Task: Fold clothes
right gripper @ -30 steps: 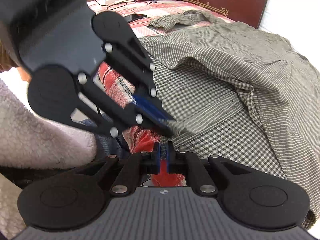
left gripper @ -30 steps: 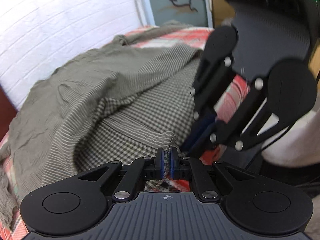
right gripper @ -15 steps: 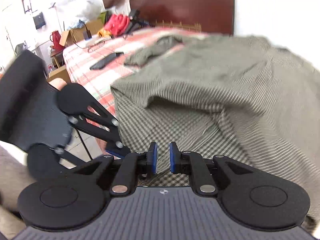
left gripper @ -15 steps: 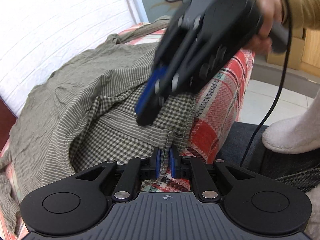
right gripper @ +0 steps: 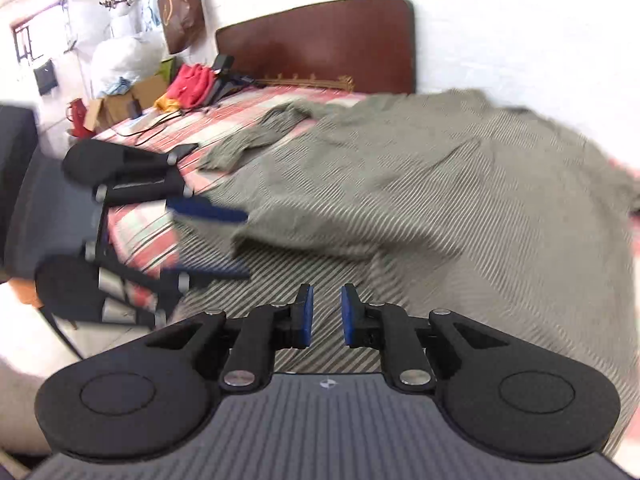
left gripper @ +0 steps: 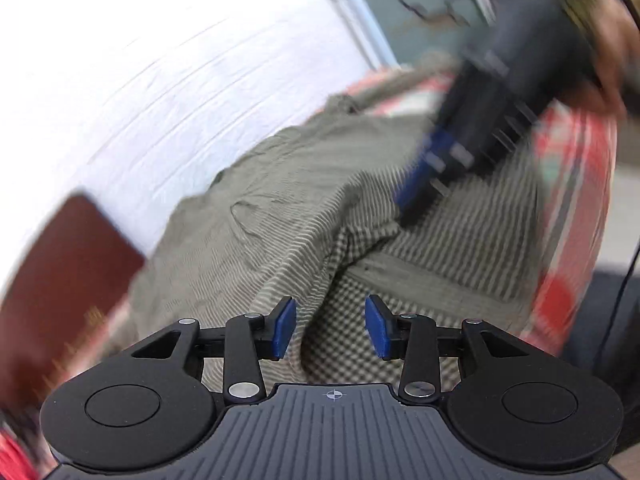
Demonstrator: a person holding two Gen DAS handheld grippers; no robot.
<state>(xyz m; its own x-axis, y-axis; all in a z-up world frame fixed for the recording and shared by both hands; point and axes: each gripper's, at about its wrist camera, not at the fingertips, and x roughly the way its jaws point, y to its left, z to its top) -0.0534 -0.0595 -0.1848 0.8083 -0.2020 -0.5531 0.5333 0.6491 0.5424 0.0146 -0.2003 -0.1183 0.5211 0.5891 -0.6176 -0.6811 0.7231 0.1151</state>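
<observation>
Olive shirt [right gripper: 420,184] stretches headboard-ward; left tongs [left gripper: 331,330] wide, right tongs [right gripper: 325,317] narrow, both just opening, empty.

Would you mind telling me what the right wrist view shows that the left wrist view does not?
Only the right wrist view: the paper bag on the wall, the red clothes and the cardboard boxes beyond the bed. Only the left wrist view: the person's hand. Both: the checked shirt on the plaid bedspread, the headboard, and both grippers open, jaws having just been opening, nothing gripped.
</observation>
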